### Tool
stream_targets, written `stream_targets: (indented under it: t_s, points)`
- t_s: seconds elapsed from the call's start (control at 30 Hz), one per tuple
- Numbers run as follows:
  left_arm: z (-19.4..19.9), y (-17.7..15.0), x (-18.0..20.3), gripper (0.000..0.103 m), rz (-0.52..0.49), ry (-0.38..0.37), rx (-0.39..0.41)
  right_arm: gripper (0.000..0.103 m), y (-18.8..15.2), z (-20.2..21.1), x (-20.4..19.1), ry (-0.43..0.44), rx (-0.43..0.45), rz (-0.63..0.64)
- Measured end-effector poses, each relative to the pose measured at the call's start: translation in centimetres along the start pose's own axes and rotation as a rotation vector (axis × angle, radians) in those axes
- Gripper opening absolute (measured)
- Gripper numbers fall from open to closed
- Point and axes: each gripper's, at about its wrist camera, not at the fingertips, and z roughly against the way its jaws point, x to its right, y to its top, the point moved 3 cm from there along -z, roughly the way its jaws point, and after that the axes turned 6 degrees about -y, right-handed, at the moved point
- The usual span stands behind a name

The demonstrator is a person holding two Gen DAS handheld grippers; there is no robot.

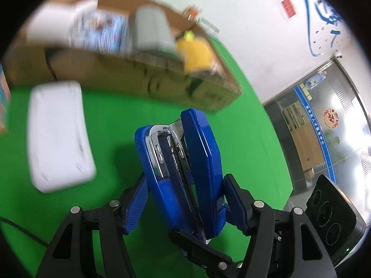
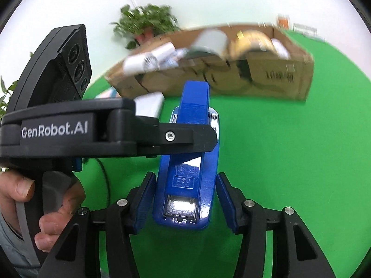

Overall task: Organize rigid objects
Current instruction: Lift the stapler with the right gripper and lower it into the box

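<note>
A blue stapler point(image 1: 183, 171) with a chrome inner part is held above the green table. In the left wrist view my left gripper point(image 1: 185, 208) has its blue pads against both sides of it, shut on it. In the right wrist view the stapler point(image 2: 187, 162) lies between the pads of my right gripper point(image 2: 185, 201); the left pad is against it and a small gap shows at the right pad. The left gripper's black body point(image 2: 111, 129) crosses over the stapler there. A cardboard box point(image 1: 129, 74) holding several items stands behind.
A white rectangular box point(image 1: 58, 136) lies on the green table point(image 1: 231, 139) left of the stapler. The cardboard box point(image 2: 231, 76) holds white rolls, a grey object and a yellow object. A potted plant point(image 2: 146, 23) stands behind it. A glass door point(image 1: 324, 127) is to the right.
</note>
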Motion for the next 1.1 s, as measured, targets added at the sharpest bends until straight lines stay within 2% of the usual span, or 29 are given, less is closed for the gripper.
stream_targets:
  t_s: [0.17,0.27,0.37,0.43,0.53,0.63,0.77,0.9,0.93,0.97,1.1]
  points:
    - [4.2,3.4,2.1,0.06,-0.127,0.066,0.137,0.051,4.4,1.8,-2.4,0.015,0.133,0.043]
    - [5.6,5.5,2.3,0.06,-0.177,0.103,0.178,0.051,7.3,2.2,-3.6,0.027,0.184,0.053]
    - [6.1,7.5,1.3,0.06,-0.177,0.097,0.193,0.051,9.6,2.0,-4.2,0.039,0.206,0.063]
    - [5.7,9.1,0.3,0.06,-0.166,0.102,0.183,0.051,11.4,1.0,-4.3,0.042,0.202,0.066]
    - [4.7,11.7,-0.5,0.06,-0.156,0.137,0.144,0.05,14.4,-1.5,-4.0,0.05,0.151,0.062]
    - [4.0,14.6,-1.7,0.06,-0.122,0.121,0.105,0.05,18.0,-4.0,-3.1,0.042,0.115,0.043]
    - [1.7,18.2,-4.2,0.06,-0.059,0.099,0.013,0.05,21.7,-7.2,-3.0,0.036,0.034,-0.024]
    - [0.2,19.1,-6.6,0.06,0.035,0.073,-0.054,0.05,23.1,-10.3,-2.9,0.016,-0.034,-0.069]
    - [-0.2,19.0,-7.1,0.06,0.039,0.086,-0.065,0.039,23.2,-10.8,-2.9,0.014,-0.047,-0.075]
    - [-0.8,18.6,-7.4,0.06,0.033,0.111,-0.091,0.039,23.2,-11.0,-3.2,0.037,-0.045,-0.069]
    - [-1.0,17.9,-8.3,0.06,0.062,0.084,-0.108,0.04,22.6,-12.1,-3.5,0.017,-0.08,-0.073]
